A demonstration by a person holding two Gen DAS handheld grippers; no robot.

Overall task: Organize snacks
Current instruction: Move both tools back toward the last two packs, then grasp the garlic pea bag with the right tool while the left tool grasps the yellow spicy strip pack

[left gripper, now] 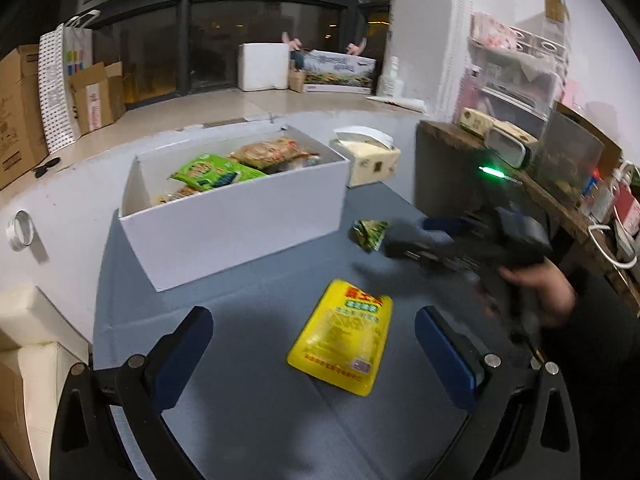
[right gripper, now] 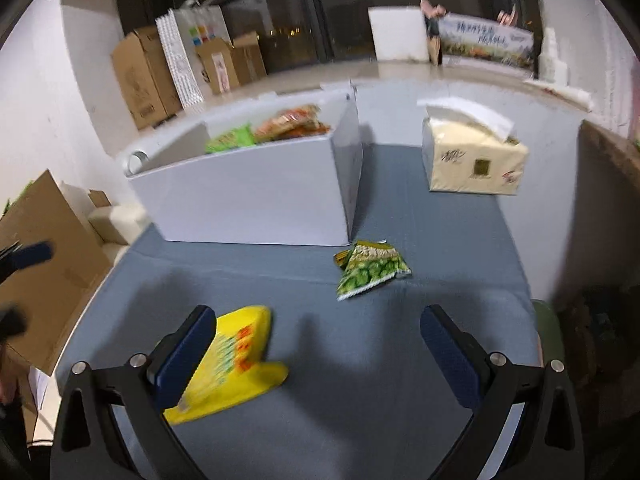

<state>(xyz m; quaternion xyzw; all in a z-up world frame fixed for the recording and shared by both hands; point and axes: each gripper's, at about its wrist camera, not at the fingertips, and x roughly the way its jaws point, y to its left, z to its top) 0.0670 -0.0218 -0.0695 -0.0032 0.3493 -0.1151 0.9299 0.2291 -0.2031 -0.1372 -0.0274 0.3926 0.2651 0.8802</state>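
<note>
A white box (left gripper: 240,216) stands open-topped in the upper middle of the left wrist view, on a grey mat (left gripper: 248,360). Inside it lie at least 2 snack packs: 1 green pack (left gripper: 216,172) toward the left and 1 orange pack (left gripper: 272,152) toward the back right; more wrappers show under them, too hidden to count. The right wrist view shows the same box in its upper left, with the same green and orange packs just above the rim.

On the mat outside the box lie 2 snacks. 1 yellow pouch (left gripper: 344,340) lies flat at the lower centre of the left wrist view, between the spread fingers of the left gripper (left gripper: 314,344), untouched. 1 small green packet (right gripper: 372,268) lies at the centre of the right wrist view, just in front of the box's right corner.

The right gripper (right gripper: 320,344) is wide and holds nothing; the yellow pouch lies at its left finger. In the left wrist view it appears blurred at the right, gripped by a hand (left gripper: 536,292).

1 tissue pack (right gripper: 472,156) stands at the upper right, well apart from the snacks.
</note>
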